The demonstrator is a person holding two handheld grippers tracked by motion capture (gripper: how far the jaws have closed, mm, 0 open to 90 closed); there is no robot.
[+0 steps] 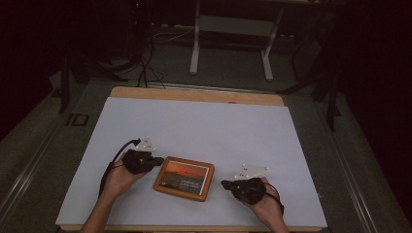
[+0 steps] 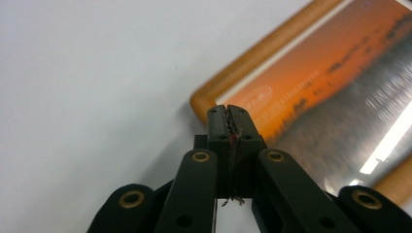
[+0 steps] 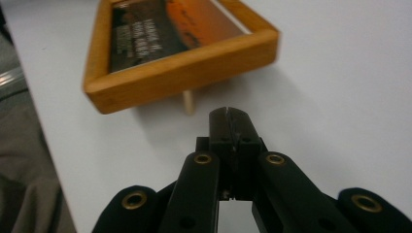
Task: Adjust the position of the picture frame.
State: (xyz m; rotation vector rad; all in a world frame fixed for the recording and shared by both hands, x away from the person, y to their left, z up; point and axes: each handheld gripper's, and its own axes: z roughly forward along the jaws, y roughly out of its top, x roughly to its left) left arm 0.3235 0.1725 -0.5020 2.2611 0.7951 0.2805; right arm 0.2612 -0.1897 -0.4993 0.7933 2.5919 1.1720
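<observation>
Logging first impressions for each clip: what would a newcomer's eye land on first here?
The wooden picture frame with its orange sunset print, lying glass-up near the front edge of the pale table. Next, the two black grippers flanking it: the left gripper by its left corner, the right gripper just off its right side, both shut and empty.

Overhead plus close views, shared frame (image 1: 184, 178)

Glossy wooden picture frame (image 1: 184, 178), matt tabletop (image 1: 204, 126)

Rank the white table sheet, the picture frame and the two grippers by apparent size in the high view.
1. White table sheet, by far the largest.
2. Picture frame.
3. Left gripper and right gripper: they look alike, so no ranking between them.
</observation>
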